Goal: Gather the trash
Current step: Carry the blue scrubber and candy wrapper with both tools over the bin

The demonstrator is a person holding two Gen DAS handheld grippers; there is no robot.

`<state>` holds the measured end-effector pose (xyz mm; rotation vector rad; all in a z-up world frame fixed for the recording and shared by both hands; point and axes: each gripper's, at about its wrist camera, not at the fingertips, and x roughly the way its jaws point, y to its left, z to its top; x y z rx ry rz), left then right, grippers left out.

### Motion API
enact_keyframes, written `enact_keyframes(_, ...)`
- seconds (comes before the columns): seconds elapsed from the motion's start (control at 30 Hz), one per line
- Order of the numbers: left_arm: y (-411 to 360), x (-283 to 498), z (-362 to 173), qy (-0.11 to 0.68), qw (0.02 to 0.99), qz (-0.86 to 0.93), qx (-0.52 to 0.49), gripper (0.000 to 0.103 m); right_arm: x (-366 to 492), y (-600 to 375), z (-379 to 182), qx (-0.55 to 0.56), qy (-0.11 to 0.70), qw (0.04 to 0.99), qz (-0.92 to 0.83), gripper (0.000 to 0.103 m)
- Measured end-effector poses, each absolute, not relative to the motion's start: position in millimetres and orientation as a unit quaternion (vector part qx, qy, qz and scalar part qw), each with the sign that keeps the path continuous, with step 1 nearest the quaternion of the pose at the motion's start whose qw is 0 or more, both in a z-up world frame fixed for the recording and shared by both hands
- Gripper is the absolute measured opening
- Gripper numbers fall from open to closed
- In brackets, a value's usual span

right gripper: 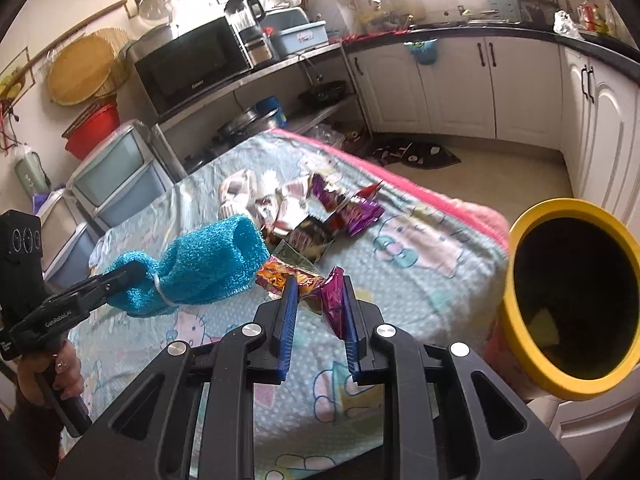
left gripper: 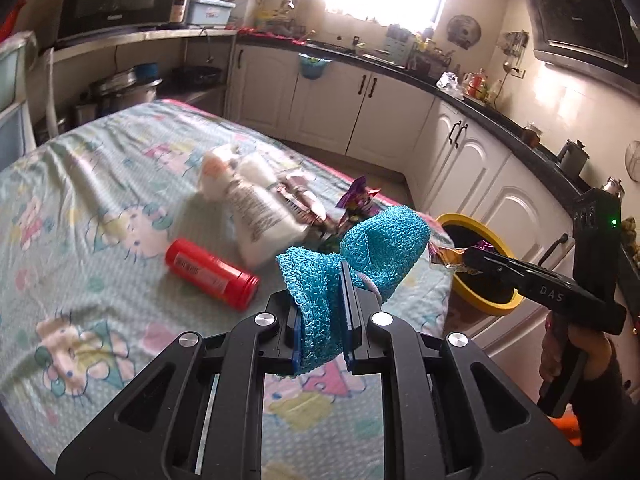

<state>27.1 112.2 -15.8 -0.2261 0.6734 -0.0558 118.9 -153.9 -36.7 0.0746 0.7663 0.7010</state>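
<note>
My left gripper (left gripper: 322, 280) is shut on a blue mesh scrubber (left gripper: 380, 248), held above the table; it shows in the right wrist view too (right gripper: 204, 264). My right gripper (right gripper: 318, 284) is shut on a crumpled orange-and-purple snack wrapper (right gripper: 280, 276), held near the rim of the yellow-rimmed black bin (left gripper: 476, 268), which also shows in the right wrist view (right gripper: 520, 312). More wrappers (right gripper: 332, 208) lie in a heap on the table, along with a white plastic packet (left gripper: 260, 216) and a red canister (left gripper: 212, 274).
The table wears a pastel cartoon cloth (left gripper: 80, 208). White kitchen cabinets (left gripper: 472, 160) and a dark counter run behind the bin. A microwave (right gripper: 192, 68) and plastic drawers (right gripper: 120, 176) stand beyond the table's far side. A dark mat (right gripper: 420, 154) lies on the floor.
</note>
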Motion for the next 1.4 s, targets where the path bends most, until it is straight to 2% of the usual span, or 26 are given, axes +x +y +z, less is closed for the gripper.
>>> enact_keyframes(1.4,-10.8,112.5,44.7,0.274,0.952,-0.119,-0.063,0.01,135.3,-284.6,22.7,0.082,0.256,0.945,0.186,0.02)
